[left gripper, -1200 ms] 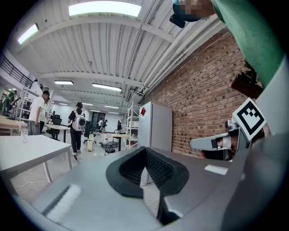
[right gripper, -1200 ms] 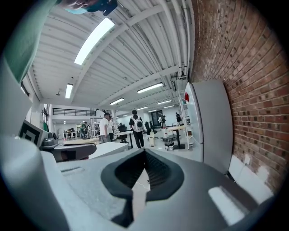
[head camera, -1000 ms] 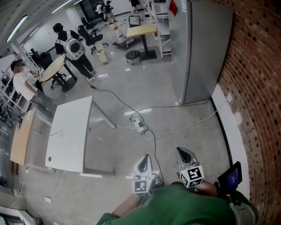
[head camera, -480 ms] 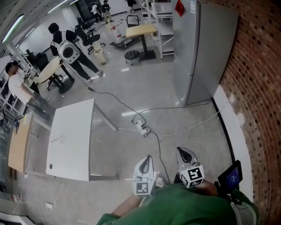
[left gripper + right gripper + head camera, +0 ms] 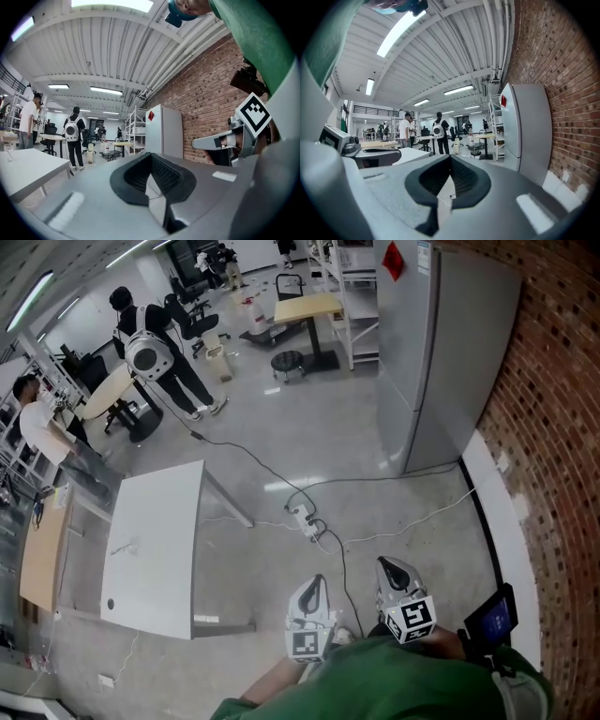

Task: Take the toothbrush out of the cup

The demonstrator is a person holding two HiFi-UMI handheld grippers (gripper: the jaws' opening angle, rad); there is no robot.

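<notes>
No cup or toothbrush can be made out in any view. My left gripper and right gripper are held close to the body in the green sleeves, low in the head view, pointing out over the bare concrete floor. The jaws of both stand together with only a thin slit between the dark pads and nothing between them. The left gripper looks towards the room with the right gripper's marker cube beside it. The right gripper faces the same way.
A white table stands ahead to the left with small items on it too tiny to tell. A power strip with cables lies on the floor ahead. A tall grey cabinet and a brick wall close the right side. People stand far back left.
The head view has drifted a little, so the table and cabinet sit slightly lower and to the right in frame. Both grippers keep their place and stay shut.
</notes>
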